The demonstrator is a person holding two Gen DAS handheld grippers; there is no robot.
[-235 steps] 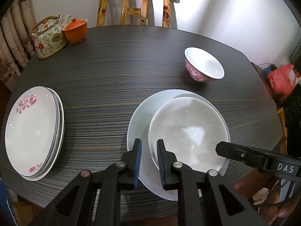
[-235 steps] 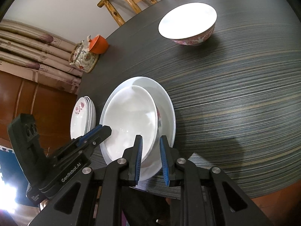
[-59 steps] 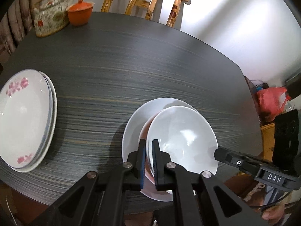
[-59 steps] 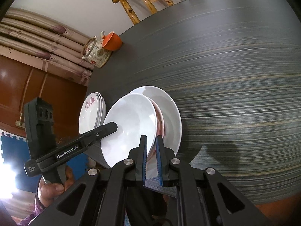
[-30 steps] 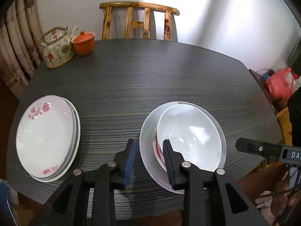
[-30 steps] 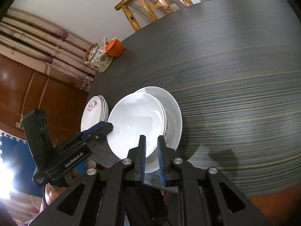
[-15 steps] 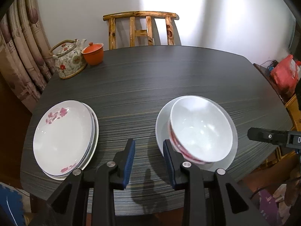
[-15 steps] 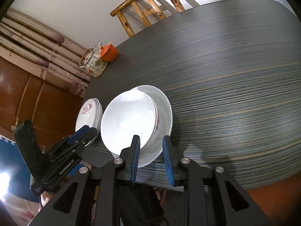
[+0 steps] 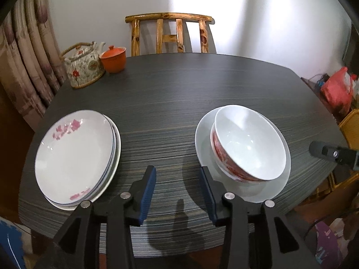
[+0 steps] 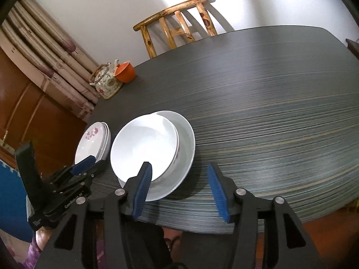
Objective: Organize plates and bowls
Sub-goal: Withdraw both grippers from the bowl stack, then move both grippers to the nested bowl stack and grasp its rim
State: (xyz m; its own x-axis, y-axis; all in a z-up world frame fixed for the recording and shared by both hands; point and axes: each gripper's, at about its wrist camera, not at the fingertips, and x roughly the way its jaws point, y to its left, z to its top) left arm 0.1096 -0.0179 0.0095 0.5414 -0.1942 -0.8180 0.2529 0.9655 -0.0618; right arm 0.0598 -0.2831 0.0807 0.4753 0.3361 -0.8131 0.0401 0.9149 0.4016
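Only left view shows red bag [image 9: 336, 87] beyond table [image 9: 179, 94].

Glossy ceramic bowl [image 9: 249, 143], matt streaked table [image 9: 170, 98]

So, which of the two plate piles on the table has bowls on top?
The large white plate toward the right edge of the left wrist view: stacked bowls sit on it. The flowered plates carry nothing.

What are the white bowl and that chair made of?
The white bowl looks like glazed ceramic or porcelain: glossy, with bright reflections and red painted pattern outside. The chair looks like varnished wood: knotty yellow-brown grain with a shine.
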